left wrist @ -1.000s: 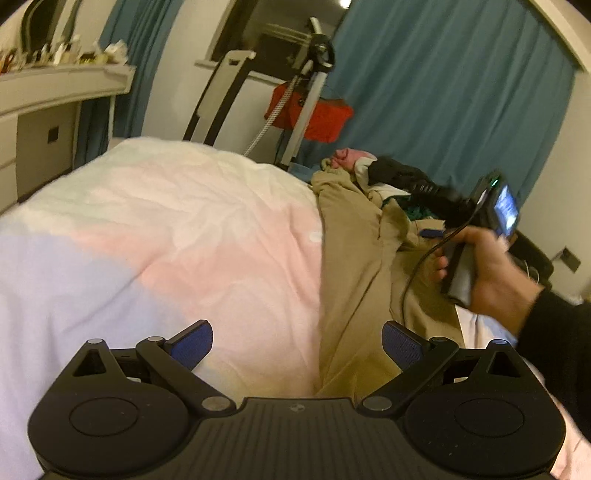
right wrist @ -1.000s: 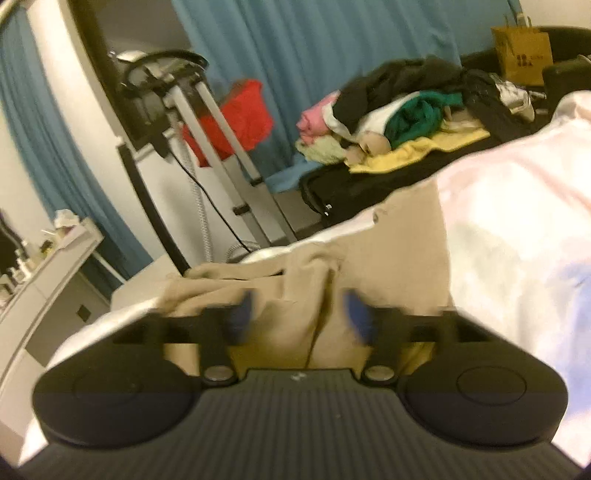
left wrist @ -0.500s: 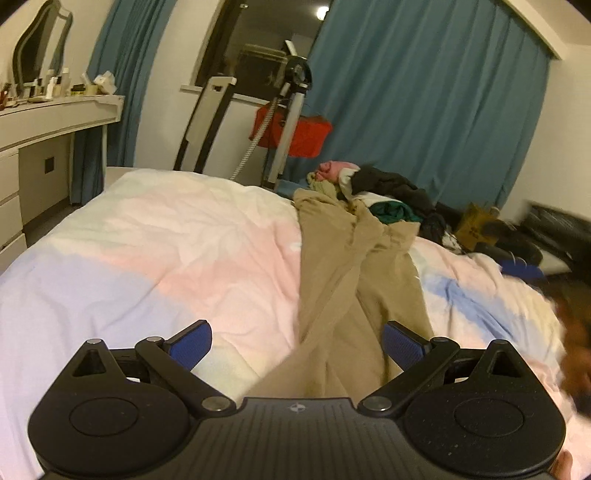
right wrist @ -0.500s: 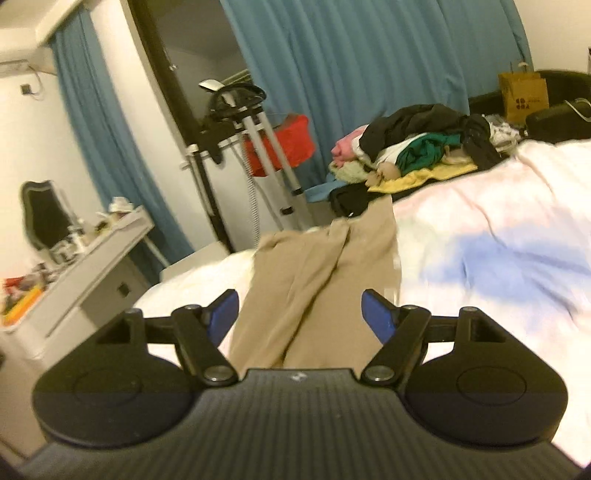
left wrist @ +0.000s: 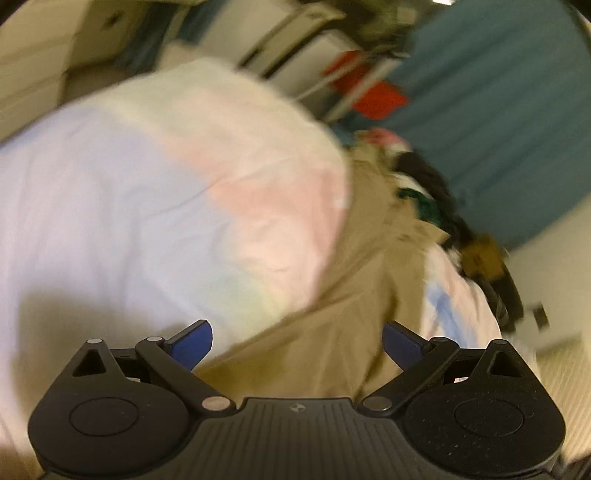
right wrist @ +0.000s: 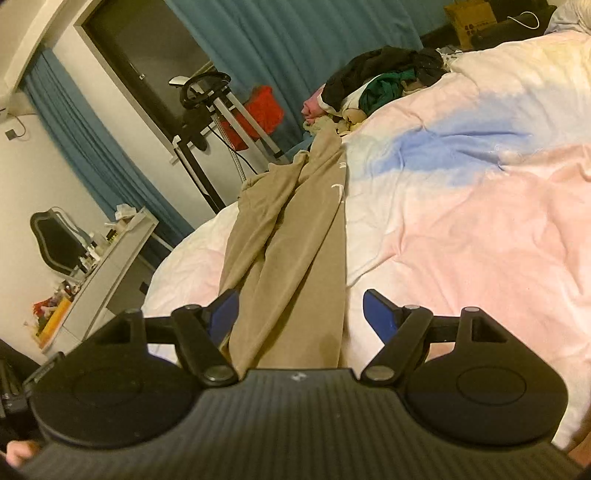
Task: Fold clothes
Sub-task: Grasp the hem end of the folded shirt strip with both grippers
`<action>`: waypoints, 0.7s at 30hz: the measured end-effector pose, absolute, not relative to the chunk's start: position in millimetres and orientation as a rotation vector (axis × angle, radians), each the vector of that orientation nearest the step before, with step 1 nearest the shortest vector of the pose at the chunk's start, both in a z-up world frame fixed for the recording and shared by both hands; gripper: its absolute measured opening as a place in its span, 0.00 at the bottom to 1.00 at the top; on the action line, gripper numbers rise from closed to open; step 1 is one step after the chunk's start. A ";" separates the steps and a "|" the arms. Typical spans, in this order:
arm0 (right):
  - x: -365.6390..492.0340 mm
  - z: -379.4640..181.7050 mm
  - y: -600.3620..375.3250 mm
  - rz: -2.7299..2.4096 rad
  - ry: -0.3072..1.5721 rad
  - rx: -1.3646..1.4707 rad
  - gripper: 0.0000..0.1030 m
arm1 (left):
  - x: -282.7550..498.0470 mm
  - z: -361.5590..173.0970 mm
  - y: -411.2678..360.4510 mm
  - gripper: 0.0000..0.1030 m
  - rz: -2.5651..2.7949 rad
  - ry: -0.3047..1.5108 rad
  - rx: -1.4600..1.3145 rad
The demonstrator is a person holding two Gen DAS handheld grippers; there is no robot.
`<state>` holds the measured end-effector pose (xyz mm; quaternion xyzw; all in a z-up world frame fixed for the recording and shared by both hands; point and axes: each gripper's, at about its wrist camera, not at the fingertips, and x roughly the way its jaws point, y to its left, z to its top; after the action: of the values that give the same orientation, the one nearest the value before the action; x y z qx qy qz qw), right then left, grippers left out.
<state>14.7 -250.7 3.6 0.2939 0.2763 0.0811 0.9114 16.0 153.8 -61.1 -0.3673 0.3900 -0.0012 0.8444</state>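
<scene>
While both wrist views look out over the bed (right wrist: 480, 206), the tan trousers (right wrist: 295, 258) lie stretched lengthwise on its pastel pink, blue and white duvet, legs side by side and running from the near edge toward the far end. In the right wrist view the trousers sit left of centre, their near end passing under the device between the blue pads; the far end reaches the bed's far edge, just beside a heap of clothes (right wrist: 376, 85) in black, green, pink and cream.

Right hand-held gripper (right wrist: 299, 314): jaws spread wide, blue pads well apart. Trouser fabric lies below and between them, but neither pad presses on it; nothing gripped.

Left hand-held gripper (left wrist: 297, 343): jaws likewise spread wide, nothing gripped. Left wrist view is tilted and motion-blurred. The trousers (left wrist: 354, 306) appear right of centre here, the near end lying below the gap between the pads, touching neither as far as the blur allows.

Background, right wrist view: blue curtain (right wrist: 303, 40) along the far wall, a standing frame with a red item (right wrist: 262, 110) before it, a white dresser (right wrist: 110, 266) with a mirror and small clutter at far left. A brown paper bag (right wrist: 469, 18) stands at far right.
</scene>
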 end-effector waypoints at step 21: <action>20.5 -30.7 -270.4 0.127 0.704 0.756 0.75 | -5.2 -32.8 58.3 0.05 -0.102 0.838 -0.071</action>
<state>20.5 -270.4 -30.7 0.3613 0.3362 0.0609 0.8676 -5.2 58.3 -32.8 -0.0345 0.4066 -0.0493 0.9116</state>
